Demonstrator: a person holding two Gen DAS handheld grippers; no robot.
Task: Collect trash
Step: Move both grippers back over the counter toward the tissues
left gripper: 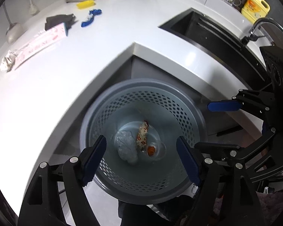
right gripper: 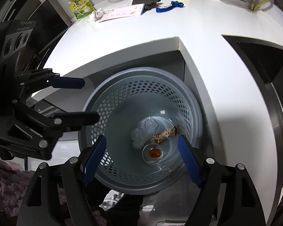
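Both grippers hang right over the grey perforated bin, and both are spread wide with nothing between the fingers. The left gripper frames the bin's mouth, and below its fingertips at the bottom lie a crumpled clear plastic wad, a patterned wrapper and a small clear cup with orange residue. The right gripper looks down on the same heap, the cup just ahead of its fingertips.

The bin sits tucked into the inner corner of the white tabletop; the tabletop's edge curves close around the rim on the far side, while the near side of the bin is free.

Further ahead of the left gripper, on the tabletop: a long pink wrapper, crumpled foil, a dark cloth, a blue scrap and a yellow piece, all well apart from the bin.

Only the left view shows the dark sink, the faucet and a yellow soap bottle off to the right. Only the right view shows a green pouch beyond the foil.
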